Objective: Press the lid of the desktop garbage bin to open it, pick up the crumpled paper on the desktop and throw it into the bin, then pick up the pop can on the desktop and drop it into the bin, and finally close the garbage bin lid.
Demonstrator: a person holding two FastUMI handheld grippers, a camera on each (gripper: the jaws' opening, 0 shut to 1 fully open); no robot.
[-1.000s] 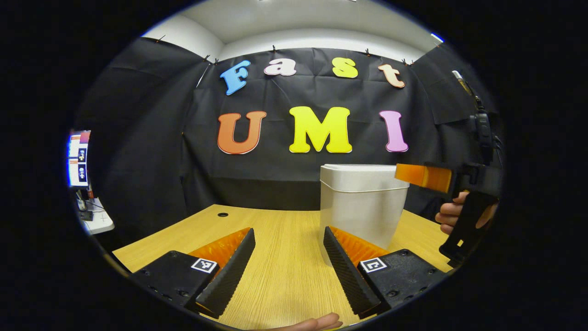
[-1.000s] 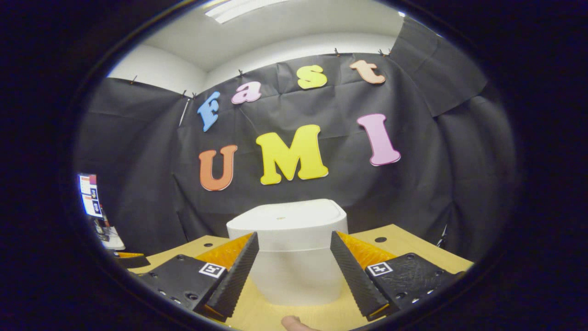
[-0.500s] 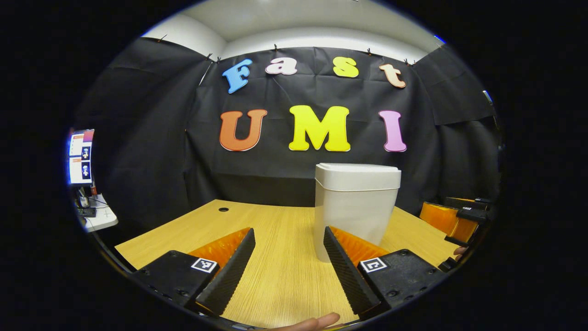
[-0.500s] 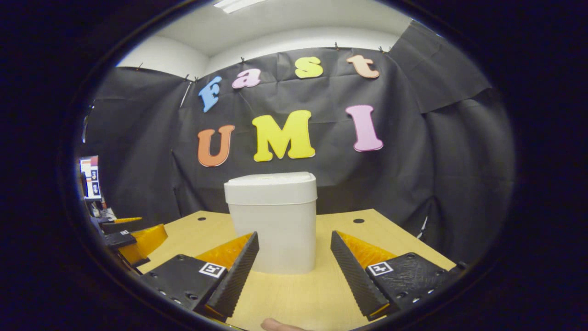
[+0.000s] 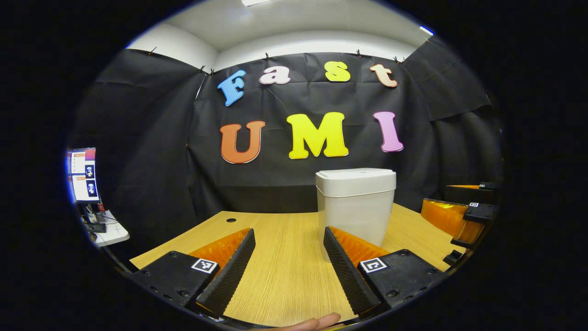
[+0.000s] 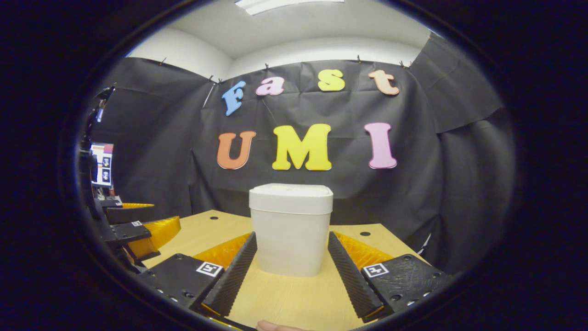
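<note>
The white bin (image 6: pixel 291 230) stands upright on the wooden surface (image 5: pixel 285 271) with its lid (image 5: pixel 355 174) down. The left gripper (image 5: pixel 287 262) is spread wide and holds nothing, the bin ahead to its right. The right gripper (image 6: pixel 290 271) is likewise wide and empty, facing the bin.

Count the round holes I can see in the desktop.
2. In the right gripper view, one hole lies left of the bin near the desk's back edge, and one hole lies right of it. The bin may hide others.
</note>
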